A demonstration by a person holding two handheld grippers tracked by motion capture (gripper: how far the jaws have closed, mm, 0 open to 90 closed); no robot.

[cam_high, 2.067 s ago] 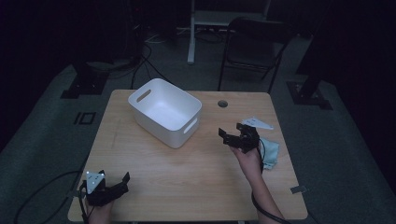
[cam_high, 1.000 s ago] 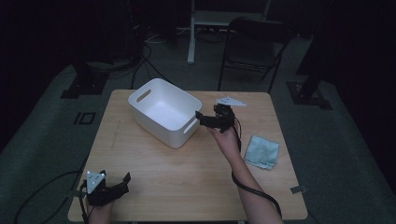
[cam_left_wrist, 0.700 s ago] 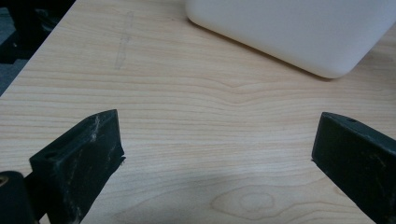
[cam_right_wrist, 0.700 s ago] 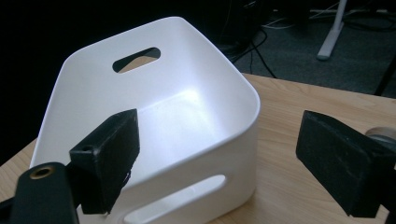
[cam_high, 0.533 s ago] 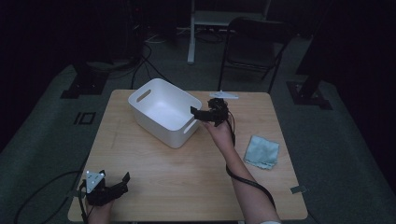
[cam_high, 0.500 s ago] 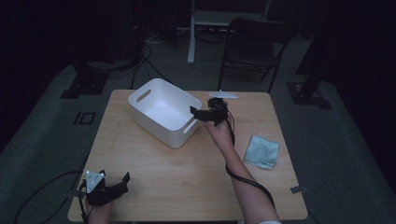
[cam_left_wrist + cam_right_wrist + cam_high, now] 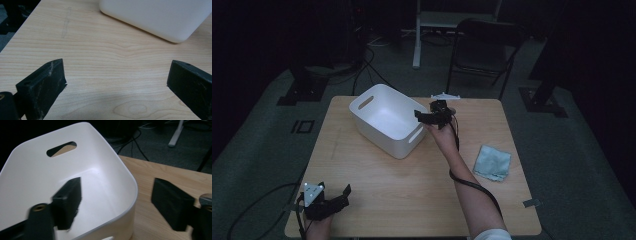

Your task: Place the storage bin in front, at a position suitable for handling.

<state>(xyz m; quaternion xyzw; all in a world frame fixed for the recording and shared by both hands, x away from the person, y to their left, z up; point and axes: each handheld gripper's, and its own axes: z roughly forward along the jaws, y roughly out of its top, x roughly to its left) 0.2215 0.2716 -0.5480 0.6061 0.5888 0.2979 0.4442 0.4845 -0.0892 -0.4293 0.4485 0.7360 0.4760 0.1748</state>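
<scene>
One right gripper (image 7: 426,116) astride bin (image 7: 388,120) wall.

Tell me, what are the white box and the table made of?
The white box looks like smooth moulded plastic: rounded corners, thin rim, cut-out handle holes, a soft sheen. The table looks like light wood or a wood-look top: you can see grain lines and a knot. Which one, I can't tell.

We see a light wooden worktop (image 7: 412,185) carrying a white rectangular plastic bin (image 7: 384,120) with handle slots and a crumpled pale-blue cloth (image 7: 492,162), well apart.
</scene>
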